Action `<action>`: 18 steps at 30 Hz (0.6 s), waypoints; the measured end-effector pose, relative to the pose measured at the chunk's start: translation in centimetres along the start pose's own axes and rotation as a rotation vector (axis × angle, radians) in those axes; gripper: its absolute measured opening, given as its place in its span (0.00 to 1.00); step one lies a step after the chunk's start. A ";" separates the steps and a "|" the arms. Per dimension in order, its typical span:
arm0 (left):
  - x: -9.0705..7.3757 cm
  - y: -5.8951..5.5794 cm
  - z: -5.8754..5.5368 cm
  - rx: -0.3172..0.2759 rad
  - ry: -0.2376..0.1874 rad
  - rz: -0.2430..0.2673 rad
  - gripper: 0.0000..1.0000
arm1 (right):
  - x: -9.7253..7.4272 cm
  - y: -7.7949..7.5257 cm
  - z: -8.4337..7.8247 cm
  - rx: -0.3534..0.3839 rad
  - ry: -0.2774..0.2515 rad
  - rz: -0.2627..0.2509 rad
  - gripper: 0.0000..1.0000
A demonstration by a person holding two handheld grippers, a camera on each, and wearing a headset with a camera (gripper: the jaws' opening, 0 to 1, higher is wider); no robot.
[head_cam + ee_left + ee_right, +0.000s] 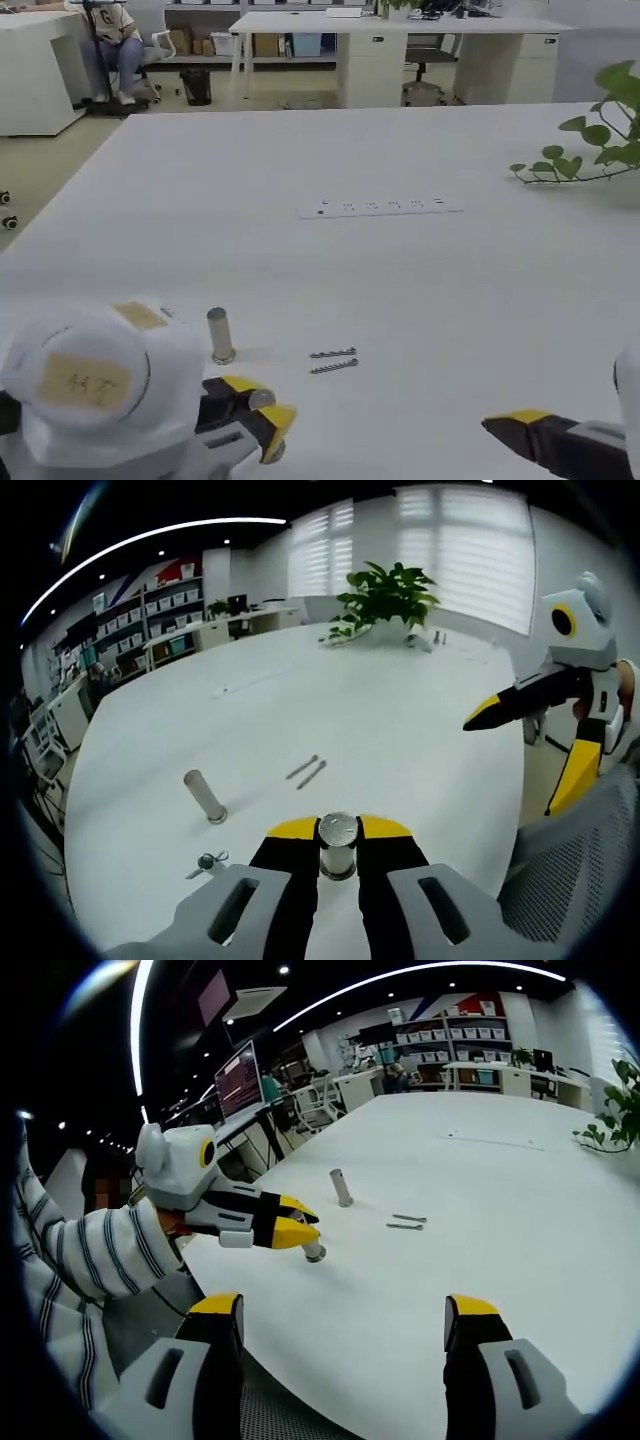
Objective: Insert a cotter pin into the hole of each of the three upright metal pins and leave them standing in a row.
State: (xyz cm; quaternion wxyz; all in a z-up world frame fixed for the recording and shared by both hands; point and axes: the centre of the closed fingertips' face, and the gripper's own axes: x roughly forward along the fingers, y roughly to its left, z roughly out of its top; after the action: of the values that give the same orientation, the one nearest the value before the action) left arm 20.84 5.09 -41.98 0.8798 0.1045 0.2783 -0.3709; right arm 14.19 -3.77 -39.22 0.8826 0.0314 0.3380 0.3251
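Nearest, the left gripper [338,828] is clamped on an upright metal pin [338,848], while the right gripper [342,1306] gapes wide, empty. Farther out a second pin [220,335] stands and two cotter pins [333,366] lie together on the table [450,300] — a tiny item [208,861] near the left jaws is too small to identify.

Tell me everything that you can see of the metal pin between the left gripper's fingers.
The metal pin is a short cylinder of grey metal, with a flat round top and a wider foot. It stands upright on the white table, near the person's edge. The yellow-tipped fingers of the left gripper press on its two sides. Any hole in it is too small to tell.
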 end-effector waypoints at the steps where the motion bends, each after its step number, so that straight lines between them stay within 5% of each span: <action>1: 0.0 0.0 -0.1 -0.004 0.003 0.002 0.09 | 0.0 0.0 0.0 -0.001 0.001 0.001 0.81; 18: 1.4 -0.5 -2.3 -0.038 0.043 0.033 0.10 | 0.1 -0.1 -0.5 0.007 0.010 0.001 0.81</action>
State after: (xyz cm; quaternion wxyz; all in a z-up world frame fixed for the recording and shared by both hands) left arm 20.39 4.82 -44.62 0.8814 0.1005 0.3025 -0.3487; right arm 14.01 -3.91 -39.67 0.8805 0.0329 0.3437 0.3248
